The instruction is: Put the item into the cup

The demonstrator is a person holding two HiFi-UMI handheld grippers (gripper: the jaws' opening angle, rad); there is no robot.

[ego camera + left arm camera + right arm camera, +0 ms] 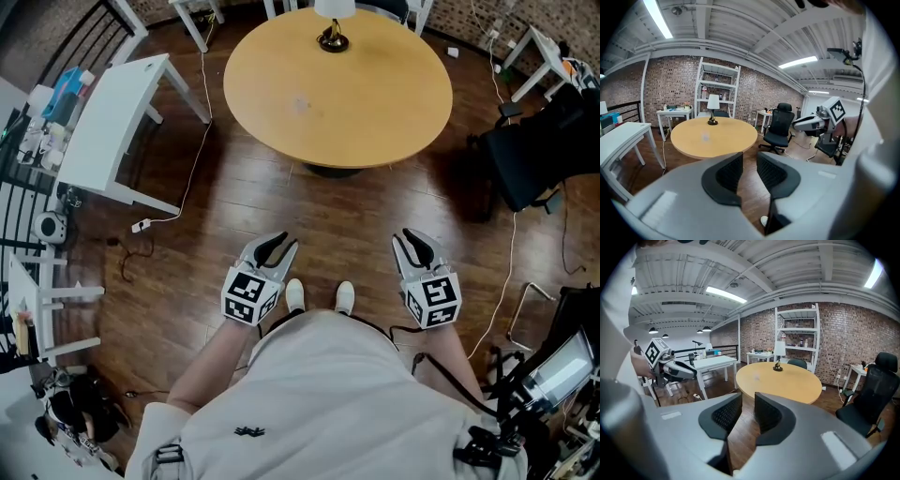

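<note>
White shirt cloth fills the lower middle of the head view, and just above it the person's two light shoes (pixel 294 294) stand on the dark wooden floor (pixel 234 202). The left gripper (pixel 272 249) and the right gripper (pixel 417 249) are held low at both sides of the shoes, close to the body. Both point toward the top of the frame, probably as a resting carry and not a reach.

In each gripper view the jaws stand a little apart. Only floor shows in the narrow gap, so both grippers carry nothing.

Further up, in the upper middle, is the round wooden tabletop (pixel 375 103). It bears only a small lamp (pixel 333 39) at its far edge. I can find no cup and no item to put in it on this tabletop or in any view. Where they are stays unknown, and how far the task is cannot be judged.

A white desk (pixel 112 122) stands at the upper left, a black chair (pixel 530 155) at the right.
</note>
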